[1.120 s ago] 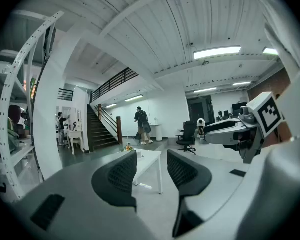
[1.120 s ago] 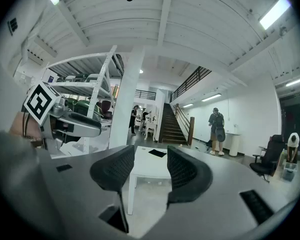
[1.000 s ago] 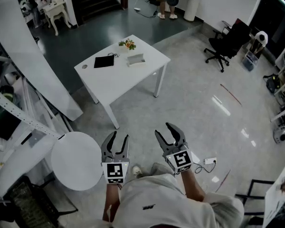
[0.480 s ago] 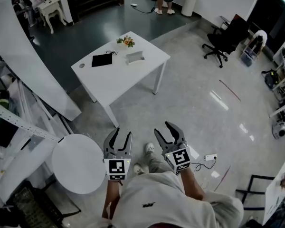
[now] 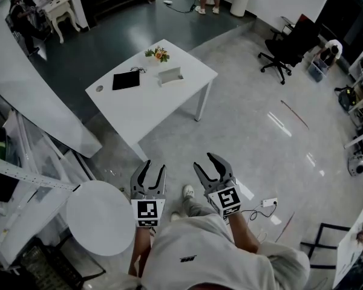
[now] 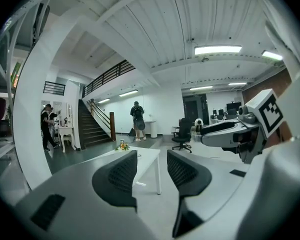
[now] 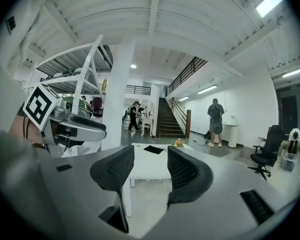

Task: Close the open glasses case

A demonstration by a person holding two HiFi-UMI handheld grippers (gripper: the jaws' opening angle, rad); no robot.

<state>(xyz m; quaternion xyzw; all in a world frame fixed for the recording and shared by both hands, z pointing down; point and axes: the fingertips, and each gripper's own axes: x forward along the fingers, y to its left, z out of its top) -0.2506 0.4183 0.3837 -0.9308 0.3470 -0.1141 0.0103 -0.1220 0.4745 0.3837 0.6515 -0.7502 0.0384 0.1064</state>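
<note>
The glasses case [image 5: 171, 75] is a small white open case standing on the white table [image 5: 163, 110] some way ahead of me. A flat black item [image 5: 126, 81] and a small bunch of flowers [image 5: 157, 54] share that tabletop. Both grippers are held in the air over the floor, well short of the table. My left gripper [image 5: 154, 169] is open and holds nothing. So is my right gripper [image 5: 206, 164], just beside it. In the right gripper view the table [image 7: 149, 166], black item [image 7: 153, 149] and flowers [image 7: 178, 143] show between the jaws.
A round white table [image 5: 100, 216] stands at my lower left by metal shelving [image 5: 12, 162]. A slanted white beam [image 5: 30, 83] runs left of the table. A black office chair [image 5: 285, 53] is at the far right. A plug and cable [image 5: 267, 203] lie on the floor.
The view has shifted a little closer to the white table as the person steps forward. Both grippers stay open and level, side by side.
</note>
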